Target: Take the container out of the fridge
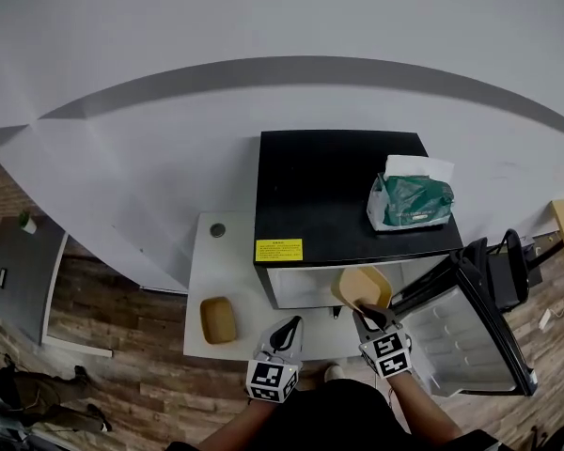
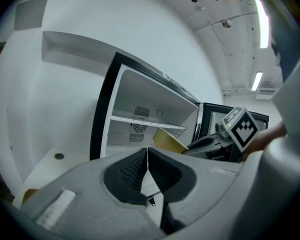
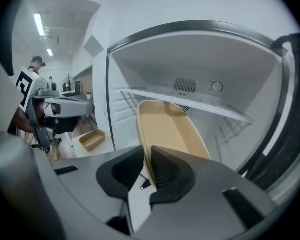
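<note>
The tan container (image 1: pixel 364 287) hangs tilted at the mouth of the black mini fridge (image 1: pixel 338 177), in front of its white shelf (image 3: pixel 190 100). My right gripper (image 1: pixel 371 316) is shut on the container's near rim; in the right gripper view the pads pinch the thin wall of the container (image 3: pixel 172 129) at the right gripper (image 3: pixel 146 156). My left gripper (image 1: pixel 287 332) stays shut and empty over the white table's front edge, left of the right one. In the left gripper view the left gripper (image 2: pixel 147 156) faces the open fridge, with the container (image 2: pixel 169 140) to its right.
The fridge door (image 1: pixel 470 322) stands swung open to the right. A second tan container (image 1: pixel 218 319) lies on the white table (image 1: pixel 227 261) left of the fridge. A green tissue pack (image 1: pixel 409 200) sits on the fridge top. Wooden floor surrounds the table.
</note>
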